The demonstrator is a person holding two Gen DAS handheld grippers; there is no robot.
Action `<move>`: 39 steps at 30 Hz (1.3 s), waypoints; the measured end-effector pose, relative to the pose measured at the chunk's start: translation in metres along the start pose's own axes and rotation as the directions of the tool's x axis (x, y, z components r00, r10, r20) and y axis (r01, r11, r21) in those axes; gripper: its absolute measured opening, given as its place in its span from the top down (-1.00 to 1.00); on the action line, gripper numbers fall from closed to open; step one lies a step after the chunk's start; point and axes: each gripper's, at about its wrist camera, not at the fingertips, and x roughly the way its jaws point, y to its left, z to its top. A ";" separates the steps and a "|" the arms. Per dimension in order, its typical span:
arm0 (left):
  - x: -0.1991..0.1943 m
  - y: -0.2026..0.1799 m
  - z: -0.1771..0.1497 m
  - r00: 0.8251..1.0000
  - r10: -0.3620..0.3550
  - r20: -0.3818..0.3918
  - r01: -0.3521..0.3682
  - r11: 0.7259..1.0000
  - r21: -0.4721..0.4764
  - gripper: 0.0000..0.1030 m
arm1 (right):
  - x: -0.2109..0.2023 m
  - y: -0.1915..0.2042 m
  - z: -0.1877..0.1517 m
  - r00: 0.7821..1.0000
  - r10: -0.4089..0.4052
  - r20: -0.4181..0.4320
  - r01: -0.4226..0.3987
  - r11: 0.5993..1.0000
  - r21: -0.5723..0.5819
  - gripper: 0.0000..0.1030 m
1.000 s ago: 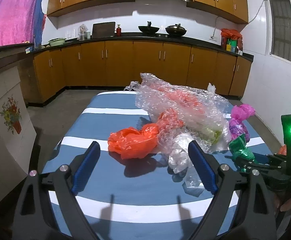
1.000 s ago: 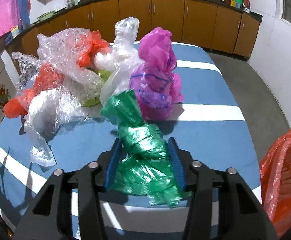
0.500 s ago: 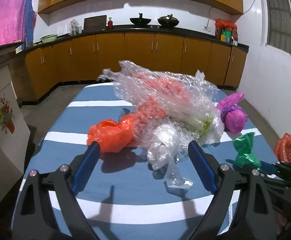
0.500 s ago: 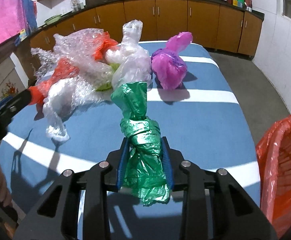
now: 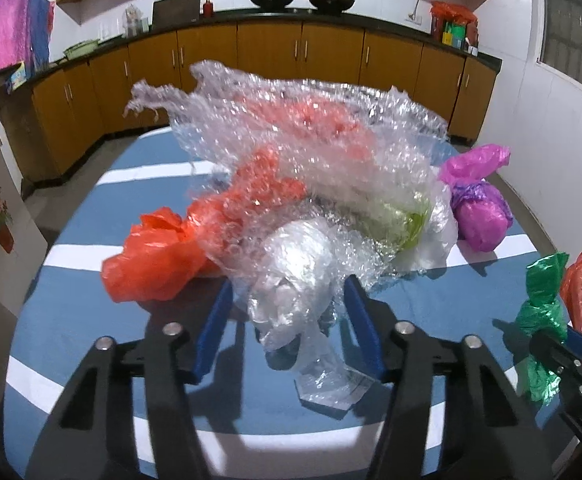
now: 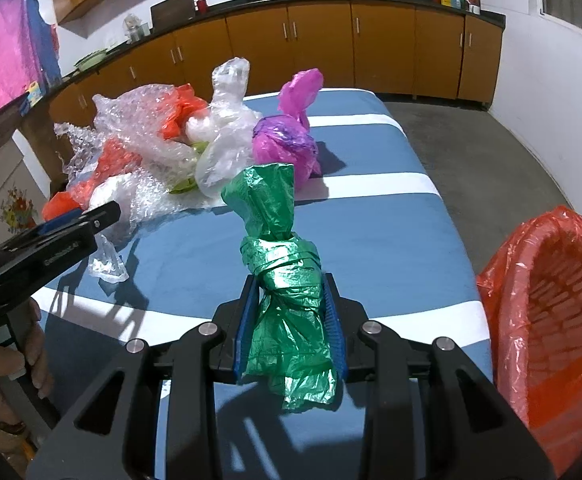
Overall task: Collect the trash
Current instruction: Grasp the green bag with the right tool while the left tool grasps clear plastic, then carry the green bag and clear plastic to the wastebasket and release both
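the left gripper [image 5: 289, 316] has moved in and narrowed around the clear plastic wad [image 5: 291, 276] near the table's [image 5: 71, 320] front edge, not yet pinching. the right gripper [image 6: 291, 320] stays clamped on the green bag [image 6: 287, 300], lifted off the table toward the red basket [image 6: 551, 320] past its right edge, so two pieces look nearly collected.

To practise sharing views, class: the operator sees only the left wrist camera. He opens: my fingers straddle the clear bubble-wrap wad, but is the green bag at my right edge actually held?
Observer: Yes. In the right wrist view the right gripper is shut on the green bag, with a blue finger pressing each side.
Operator: Where would it go?
Observer: A red basket lined with red plastic sits to the right of the table, its mouth open.
Operator: Anything in it?
Observer: The part of its inside that shows holds nothing.
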 end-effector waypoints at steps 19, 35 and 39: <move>-0.047 0.006 -0.013 0.988 -0.140 0.065 0.140 0.990 0.000 0.54 | -0.031 -0.008 0.002 0.998 -0.004 0.061 0.002 0.999 0.034 0.36; -0.059 0.031 -0.037 0.996 -0.091 0.026 0.092 0.995 -0.033 0.44 | -0.042 -0.019 -0.004 0.997 0.003 0.072 -0.009 0.997 0.074 0.36; -0.054 0.036 -0.041 0.997 -0.077 0.009 0.077 0.996 -0.044 0.44 | -0.040 -0.019 -0.002 0.998 0.007 0.070 -0.012 0.997 0.070 0.36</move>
